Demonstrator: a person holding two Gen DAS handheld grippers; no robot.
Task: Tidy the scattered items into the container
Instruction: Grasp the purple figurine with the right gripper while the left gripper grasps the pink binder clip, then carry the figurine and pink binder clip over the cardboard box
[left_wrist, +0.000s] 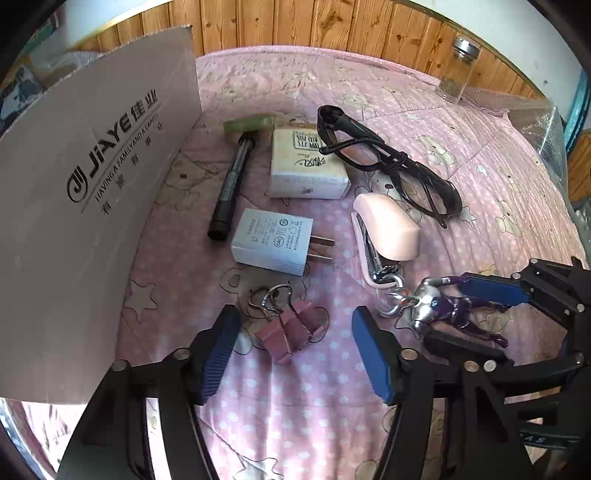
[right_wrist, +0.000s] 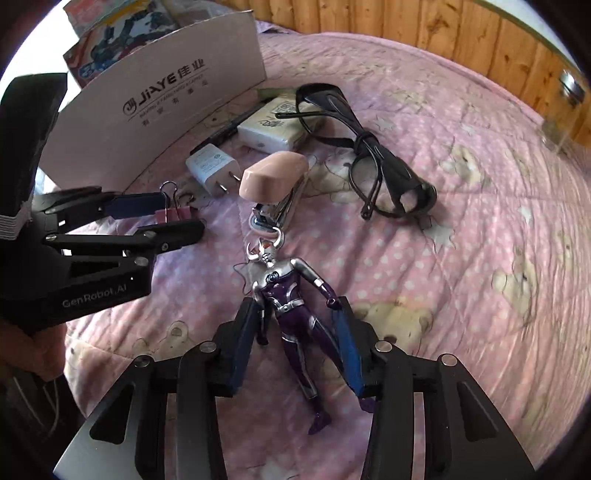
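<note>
The left gripper (left_wrist: 291, 354) hangs over a pink quilted bedcover printed with bears and stars (left_wrist: 461, 147), its blue-padded jaws spread wide with a small pink metal binder clip (left_wrist: 290, 332) lying between them, touching neither pad. Ahead of those jaws lie a white plastic plug adapter (left_wrist: 271, 242), a black marker pen with a pale green cap (left_wrist: 231, 184) and a white soft tissue packet (left_wrist: 308, 166); to their left stands the tall grey cardboard box with black printed lettering (left_wrist: 92, 206). The right gripper (right_wrist: 299, 339) has its jaws parted on either side of a silver and purple plastic action figure (right_wrist: 291, 317), which lies on its back between the pads; whether the pads press it cannot be told. Just beyond the figure's head sits a pink and white stapler (right_wrist: 275, 184), and ahead to the right of those jaws lie black-framed glasses (right_wrist: 369, 155), well apart from the figure.
</note>
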